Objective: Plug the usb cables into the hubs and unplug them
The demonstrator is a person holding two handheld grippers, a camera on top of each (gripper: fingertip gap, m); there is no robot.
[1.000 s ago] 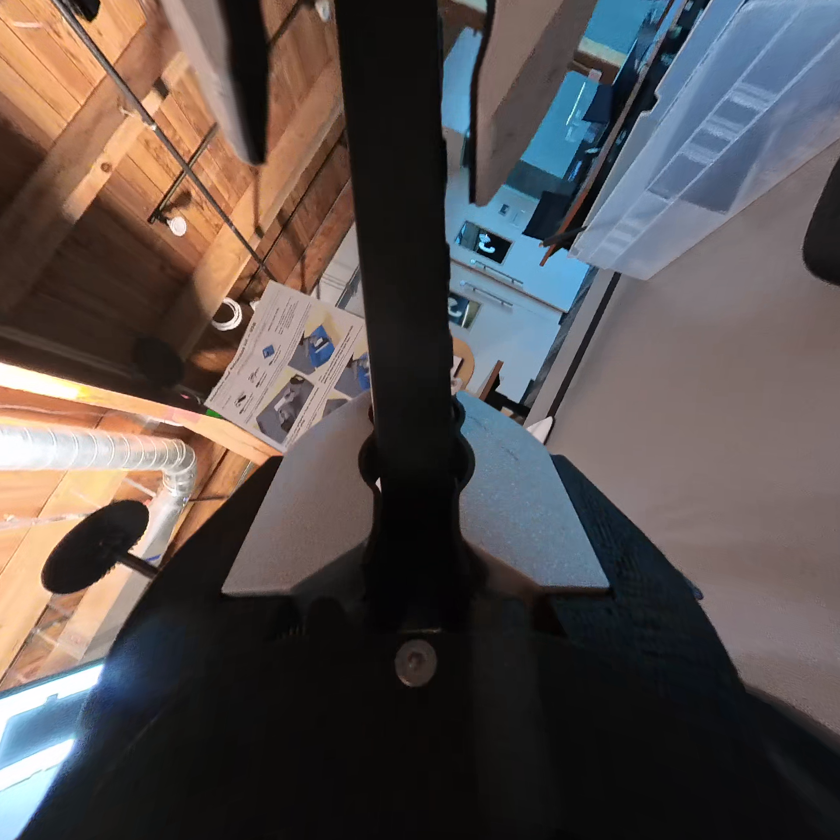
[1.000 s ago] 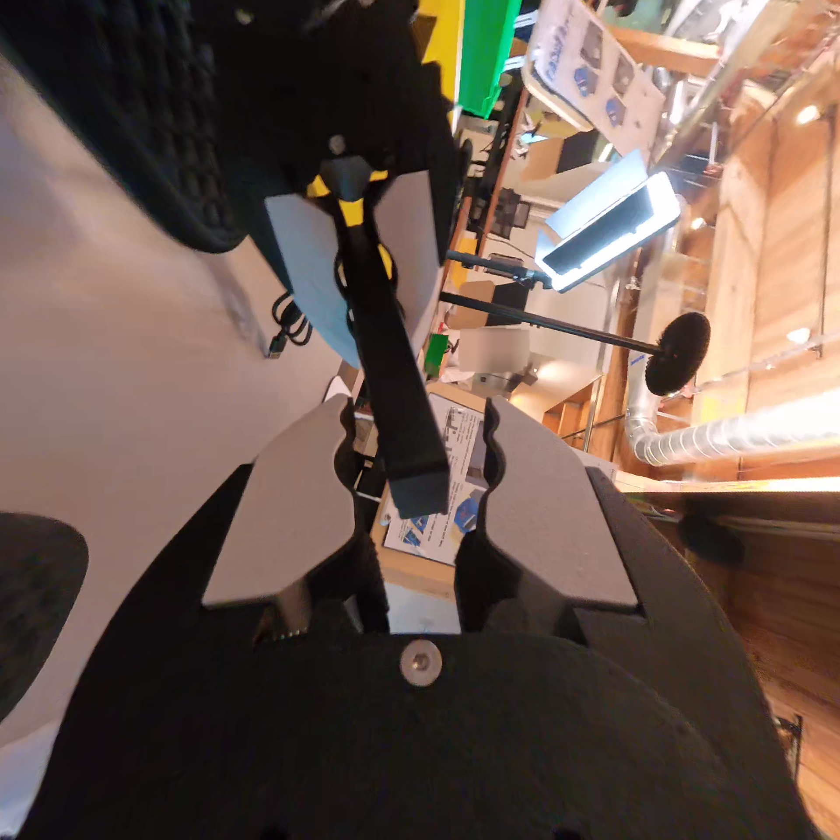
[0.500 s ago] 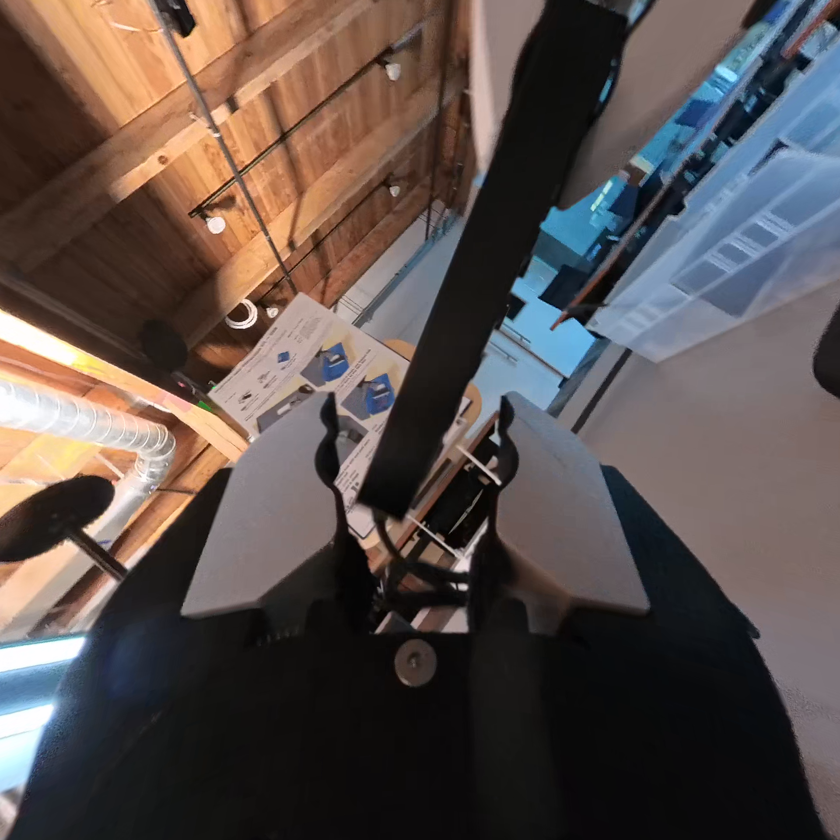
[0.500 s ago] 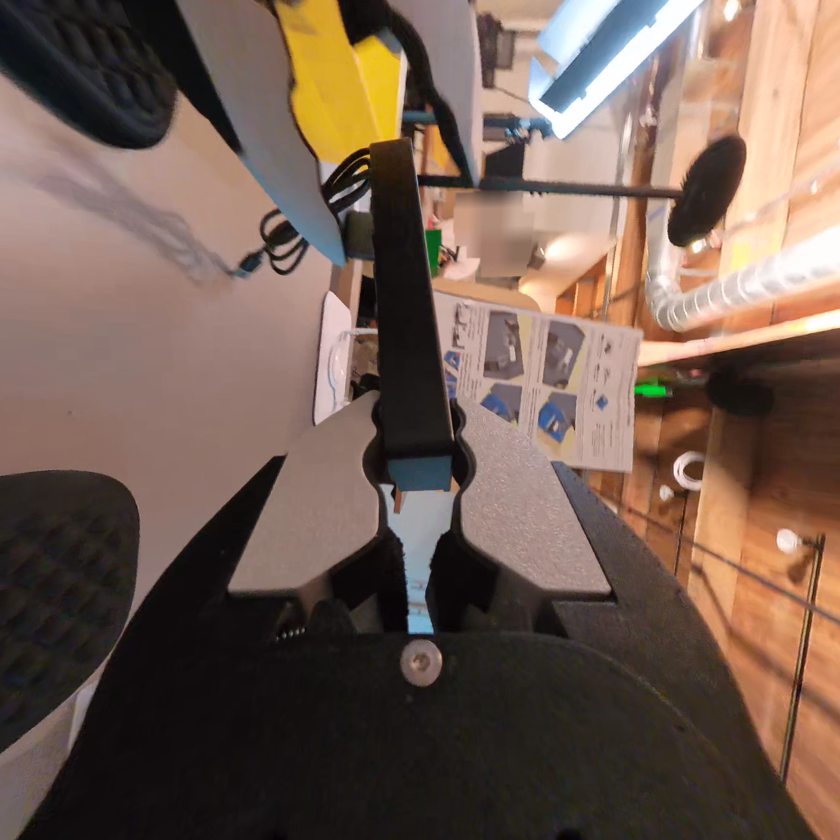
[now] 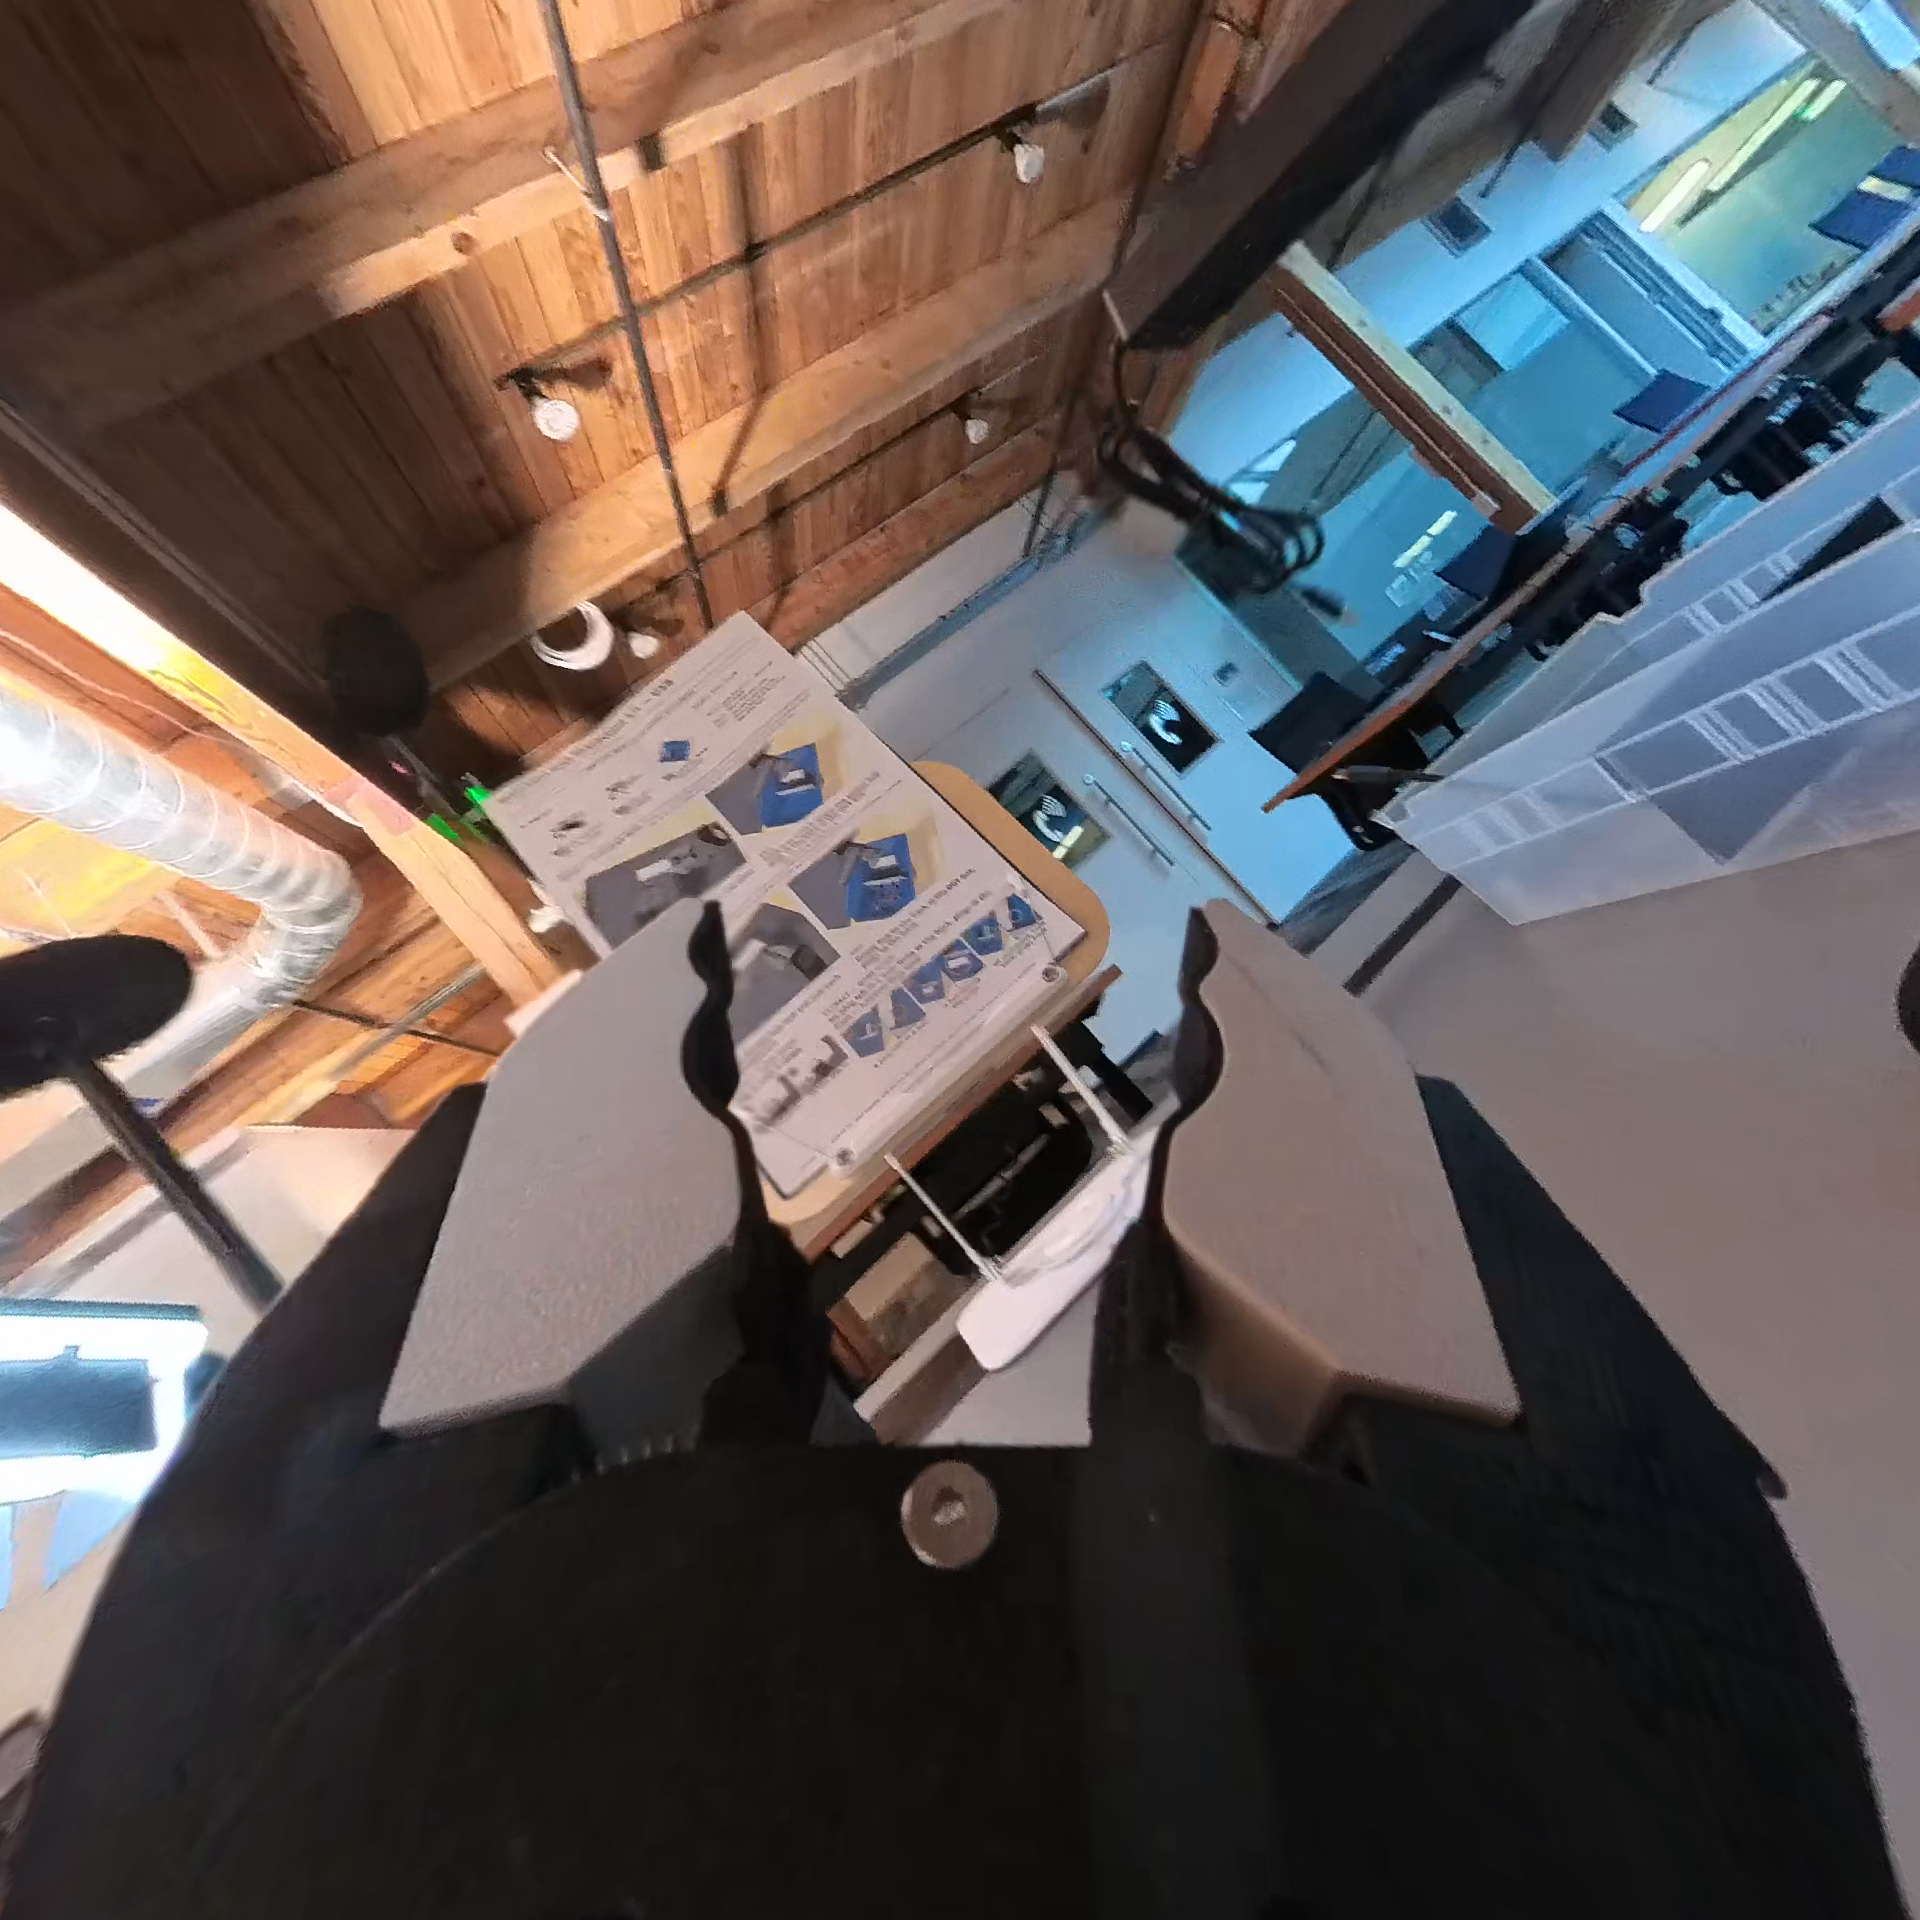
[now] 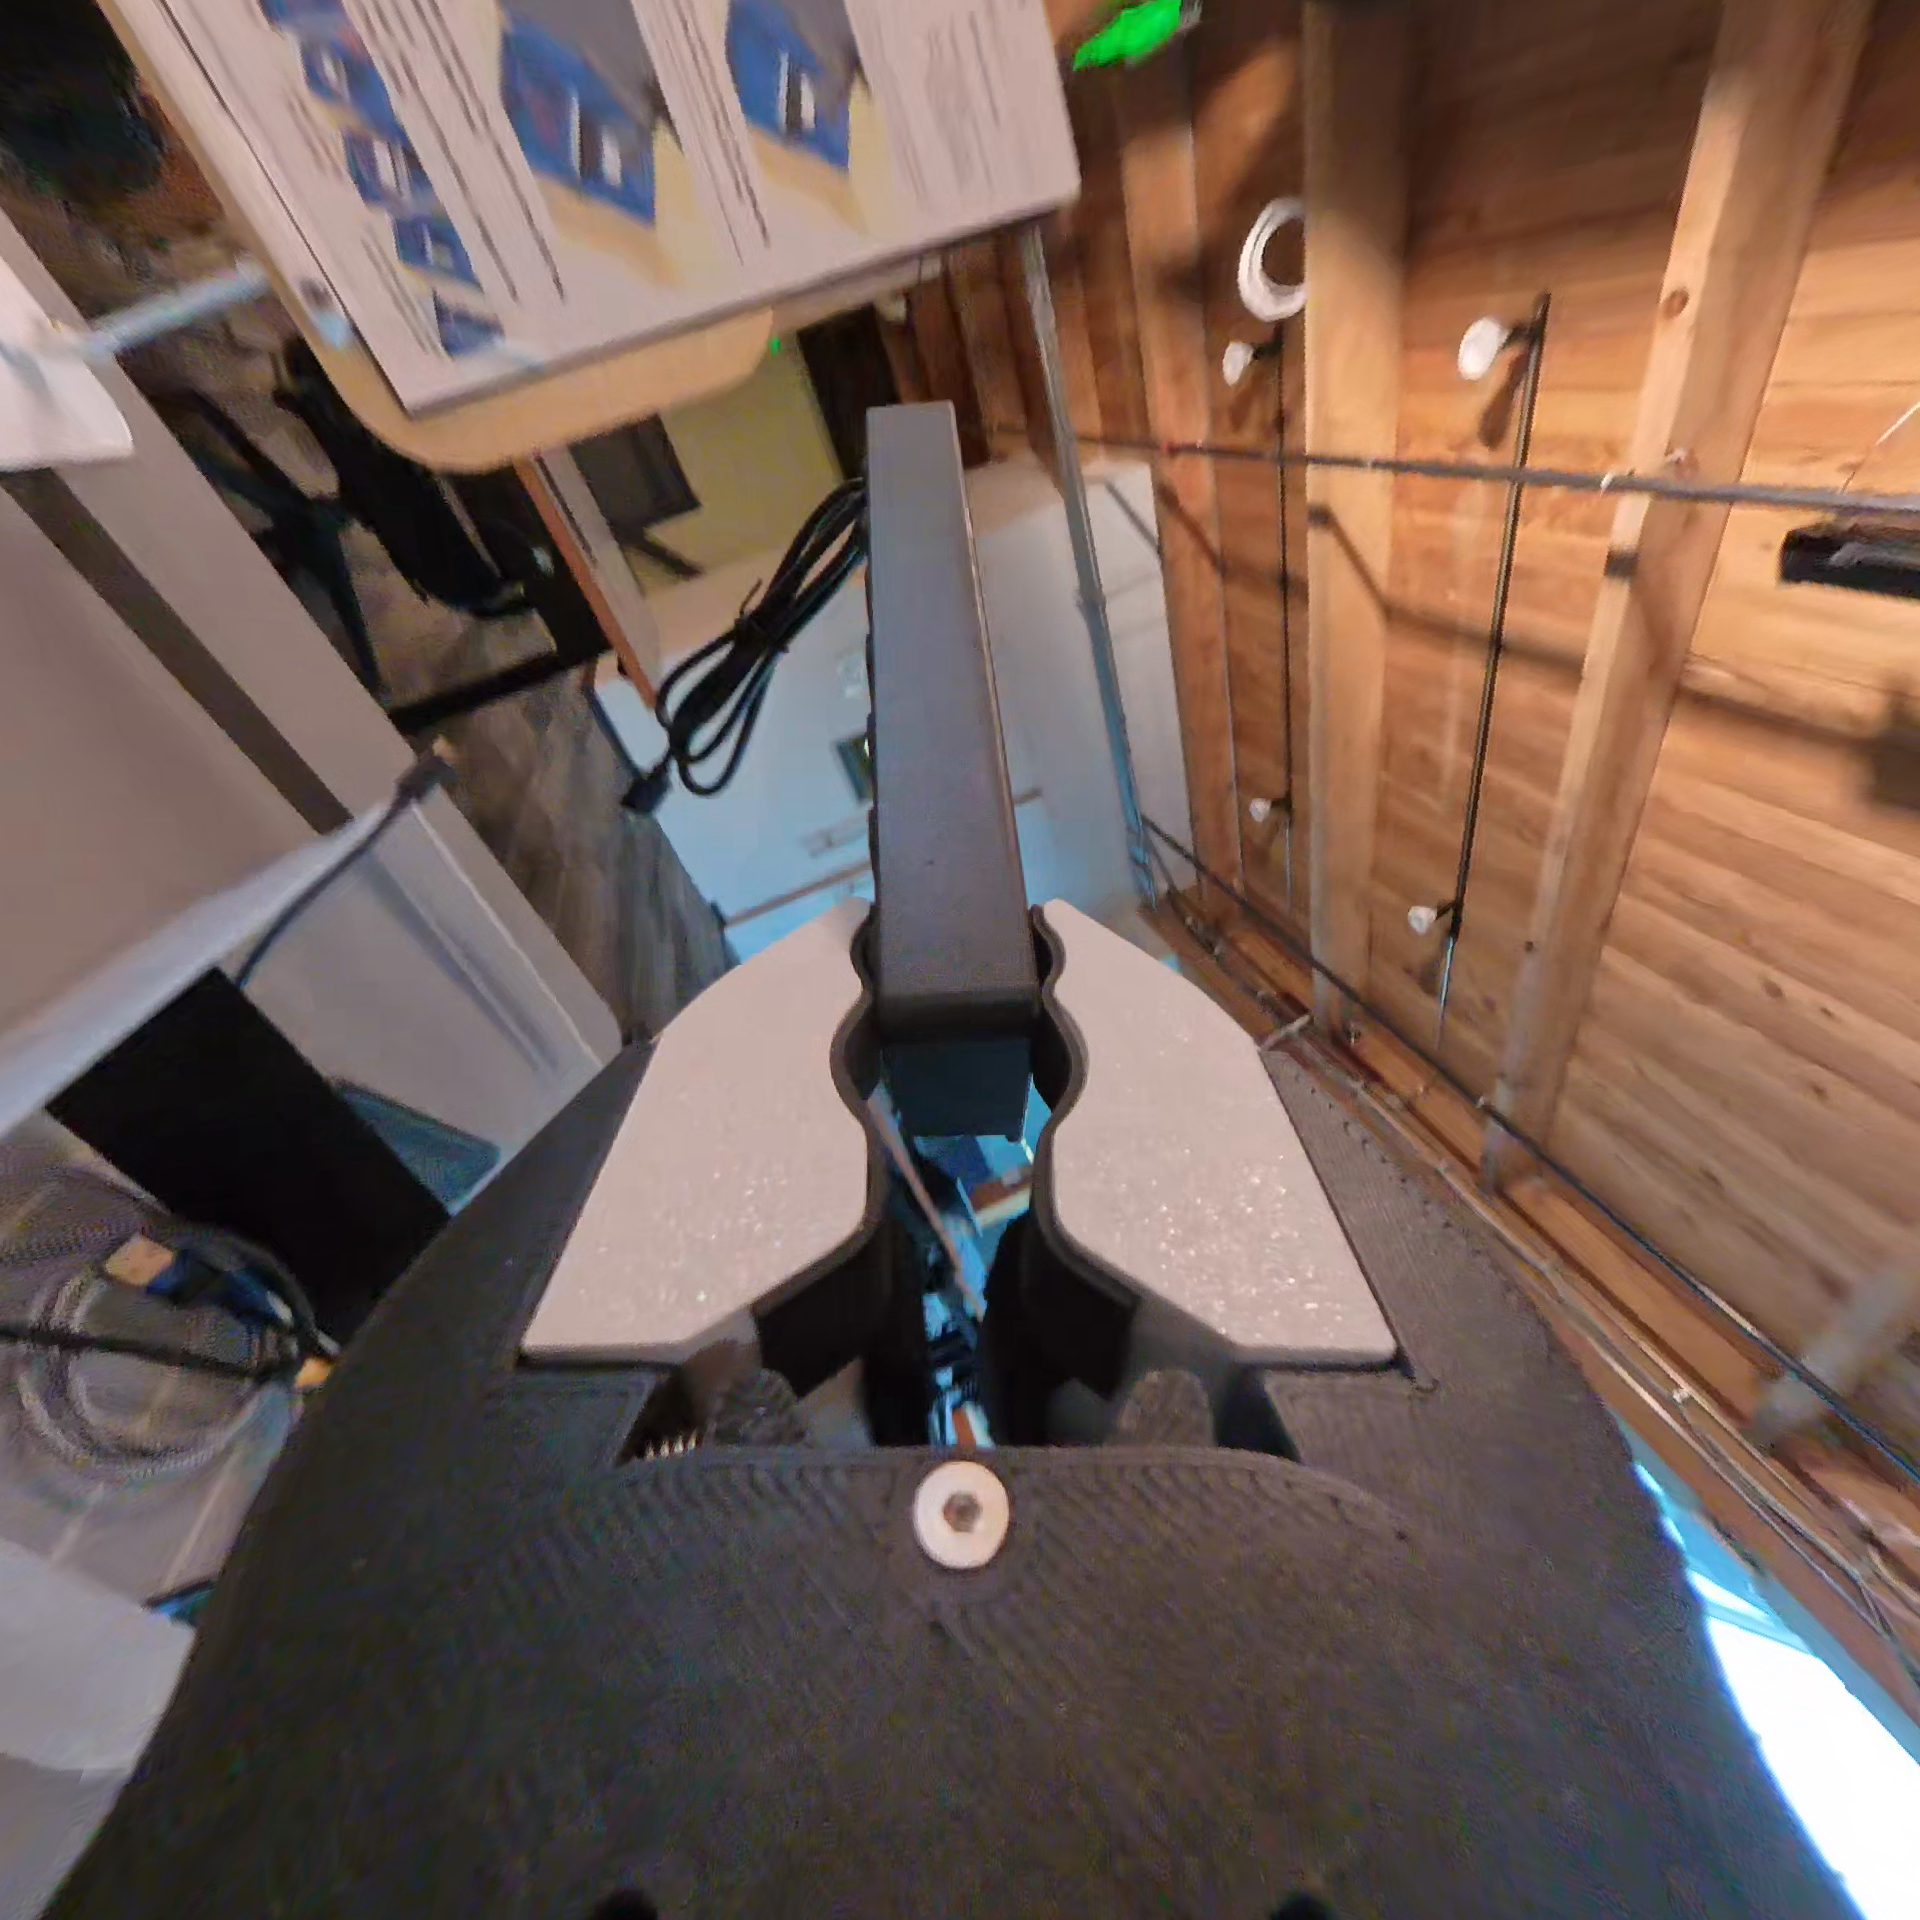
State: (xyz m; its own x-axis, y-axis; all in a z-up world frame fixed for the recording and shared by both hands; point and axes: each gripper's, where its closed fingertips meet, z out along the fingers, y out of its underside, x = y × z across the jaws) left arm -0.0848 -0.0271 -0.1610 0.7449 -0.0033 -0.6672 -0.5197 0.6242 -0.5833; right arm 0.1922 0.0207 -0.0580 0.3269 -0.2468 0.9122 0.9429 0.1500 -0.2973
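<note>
My right gripper (image 6: 951, 914) is shut on the near end of a long black USB hub (image 6: 930, 675), which points away from me and up toward the wooden ceiling. A bundled black cable (image 6: 748, 665) hangs from the hub's far end. My left gripper (image 5: 956, 925) is open and empty, its grey fingers (image 5: 582, 1164) spread wide and aimed upward. In the left wrist view the hub (image 5: 1247, 229) and its cable bundle (image 5: 1216, 499) show farther off at the upper right, well apart from the left gripper.
An instruction sheet on a wooden board (image 5: 790, 862) stands ahead of the left gripper. Clear plastic bins (image 5: 1714, 748) sit on the beige table (image 5: 1662, 1091) to the right. A black disc on a rod (image 5: 83, 997) is at the left. A blue-tipped cable (image 6: 197, 1278) lies at the lower left.
My left gripper opened and let go of the hub. My right gripper closed on the hub's end and carried it away. Both views swung upward.
</note>
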